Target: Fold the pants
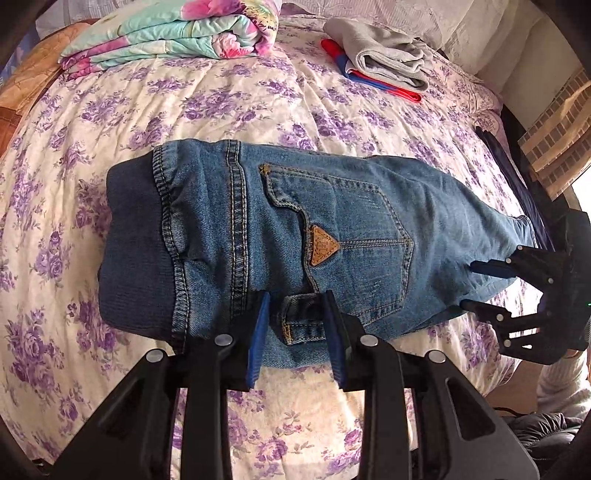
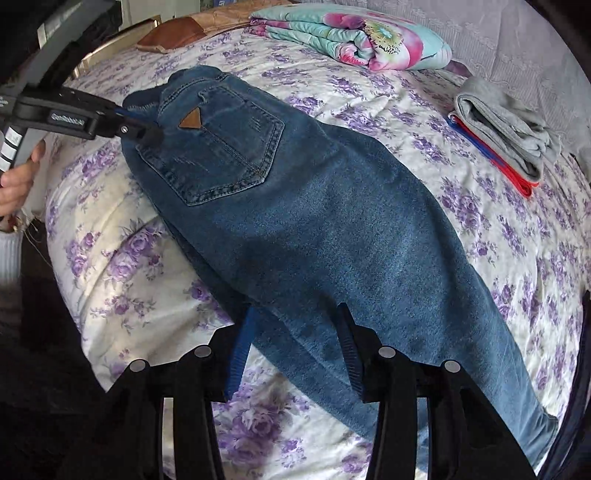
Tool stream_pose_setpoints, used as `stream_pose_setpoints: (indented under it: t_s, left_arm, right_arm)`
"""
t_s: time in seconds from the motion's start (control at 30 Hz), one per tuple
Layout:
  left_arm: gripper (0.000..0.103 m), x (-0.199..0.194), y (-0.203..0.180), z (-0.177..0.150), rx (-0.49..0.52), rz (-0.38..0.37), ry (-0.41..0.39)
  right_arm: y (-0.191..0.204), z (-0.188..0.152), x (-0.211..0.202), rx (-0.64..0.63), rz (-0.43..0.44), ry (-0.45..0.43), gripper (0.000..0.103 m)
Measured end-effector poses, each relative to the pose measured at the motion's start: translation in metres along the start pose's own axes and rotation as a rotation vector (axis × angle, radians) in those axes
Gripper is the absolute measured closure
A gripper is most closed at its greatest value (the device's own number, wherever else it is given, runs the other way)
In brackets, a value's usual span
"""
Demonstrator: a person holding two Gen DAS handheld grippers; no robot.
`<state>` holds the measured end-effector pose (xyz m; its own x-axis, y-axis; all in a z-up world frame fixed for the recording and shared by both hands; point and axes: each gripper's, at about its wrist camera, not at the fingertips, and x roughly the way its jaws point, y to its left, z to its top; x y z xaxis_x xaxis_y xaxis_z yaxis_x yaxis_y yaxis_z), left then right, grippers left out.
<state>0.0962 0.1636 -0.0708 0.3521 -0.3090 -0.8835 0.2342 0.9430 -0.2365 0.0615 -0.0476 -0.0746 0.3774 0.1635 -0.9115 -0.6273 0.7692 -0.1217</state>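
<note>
Pants [image 1: 332, 221]: you have blue jeans lying flat on the bed [image 1: 221, 103], folded lengthwise with one leg stacked on the other. In the left wrist view they run across the middle of the frame, with the waist at left and the legs toward the right edge.
Waistband [image 1: 133, 240]: it is a dark ribbed band at the left end of the pants in the left wrist view. In the right wrist view it sits upper left.
Pocket [image 1: 351, 236]: the back pocket faces up, and a tan patch [image 1: 323, 245] lies on its flap.
Left gripper [image 1: 295, 339]: yours sits at bottom centre of its own view, at the near edge of the pants beside the waistband. Its blue pads [image 1: 258, 339] stand partly apart, with a belt loop and the denim edge between them. Whether they pinch the cloth, you cannot tell from here.
Right gripper [image 2: 295, 350]: yours is at bottom centre of its own view, over the lower leg. Its jaws are parted and the pads are not pressing on the denim. In the left wrist view it shows at the right edge, with its fingers spread over the leg end.
Hand [image 2: 16, 184]: your left hand shows at the left edge of the right wrist view, gripping the handle.
Quilt [image 1: 166, 33]: a folded floral one lies at the upper left of the left wrist view, well apart from the pants.
Grey garment [image 1: 388, 55]: it is folded at the upper right, on top of a red and blue cloth [image 1: 369, 83].
</note>
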Motion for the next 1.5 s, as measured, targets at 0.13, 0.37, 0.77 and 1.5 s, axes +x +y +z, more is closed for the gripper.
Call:
stream_pose_setpoints:
  t_s: [0.13, 0.37, 0.77, 1.5]
  left_arm:
    - [0.074, -0.015, 0.001, -0.008, -0.007, 0.020, -0.029]
    - [0.101, 0.003, 0.019, -0.017, -0.064, 0.118, 0.028]
    - [0.099, -0.051, -0.030, -0.012, 0.016, 0.092, -0.112]
    - [0.085, 0.058, -0.094, -0.008, 0.104, -0.060, 0.062]
  right_arm:
    - [0.005, 0.002, 0.013, -0.009, 0.015, 0.015, 0.097]
    - [0.006, -0.003, -0.005, 0.071, 0.153, -0.007, 0.099]
    - [-0.036, -0.007, -0.046, 0.246, 0.351, -0.098, 0.064]
    - [-0.107, 0.119, 0.057, 0.112, 0.379, 0.084, 0.054]
